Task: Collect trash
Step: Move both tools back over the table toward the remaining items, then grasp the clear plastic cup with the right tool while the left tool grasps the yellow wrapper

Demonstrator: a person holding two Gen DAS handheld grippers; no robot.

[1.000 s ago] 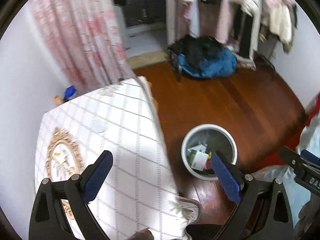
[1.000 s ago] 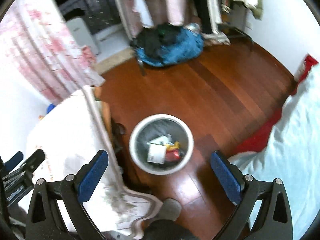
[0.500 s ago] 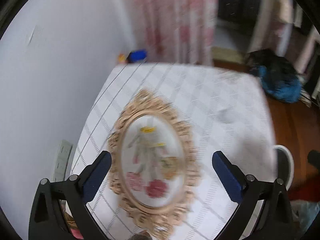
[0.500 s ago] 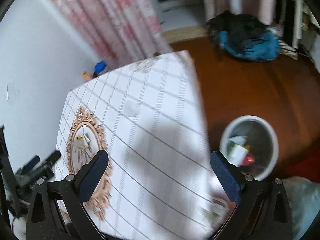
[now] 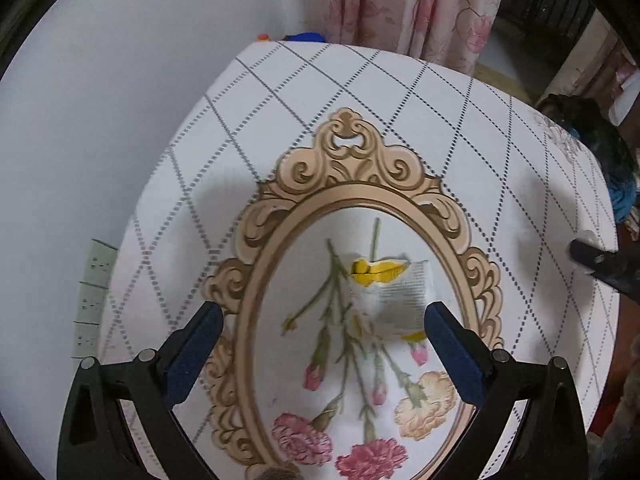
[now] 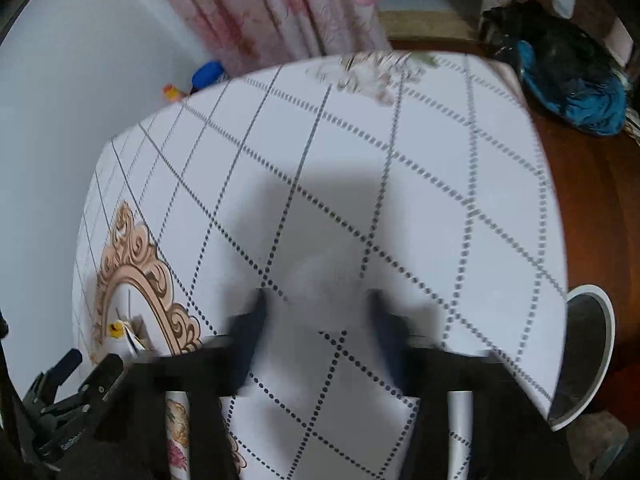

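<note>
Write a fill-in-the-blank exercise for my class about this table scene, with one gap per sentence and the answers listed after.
1. The torn wrapper lying on the tablecloth has a patch of ____ colour at its top.
2. The wrapper lies inside the printed oval ____ of gold scrolls.
3. The left gripper has its jaws ____, one on each side of the wrapper.
4. The white bin stands on the ____, beside the table.

Answers: yellow; frame; open; floor
</note>
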